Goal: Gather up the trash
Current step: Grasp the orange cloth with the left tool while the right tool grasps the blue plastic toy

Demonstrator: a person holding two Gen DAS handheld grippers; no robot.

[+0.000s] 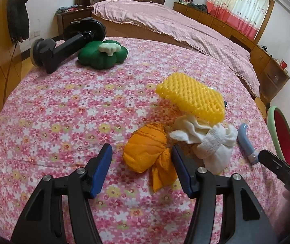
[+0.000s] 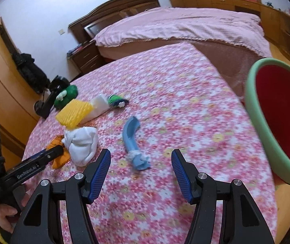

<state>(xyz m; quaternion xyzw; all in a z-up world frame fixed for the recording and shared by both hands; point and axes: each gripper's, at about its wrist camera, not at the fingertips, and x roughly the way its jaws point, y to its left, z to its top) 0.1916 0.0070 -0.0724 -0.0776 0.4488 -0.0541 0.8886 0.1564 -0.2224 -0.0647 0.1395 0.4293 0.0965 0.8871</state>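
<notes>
A crumpled orange paper wad [image 1: 145,150] lies on the pink flowered bedspread [image 1: 63,111], just ahead of my left gripper [image 1: 141,147]. The gripper is open, with its right fingertip beside the wad's twisted tail and no pad pressing on it. A white tissue wad [image 1: 212,142] and a yellow foam net [image 1: 191,97] lie right of the orange wad. My right gripper [image 2: 140,152] stands open over the near end of a curved blue wrapper [image 2: 131,140], without touching it. The red bin with a green rim [image 2: 254,101] stands at the bed's right edge.
A green plush cushion [image 1: 102,55] and a black stand-like device [image 1: 63,44] sit at the far left of the bedspread. A white box [image 2: 100,105] and a small green toy [image 2: 115,99] lie behind the yellow net. A second bed with a pink cover [image 1: 175,26] is beyond.
</notes>
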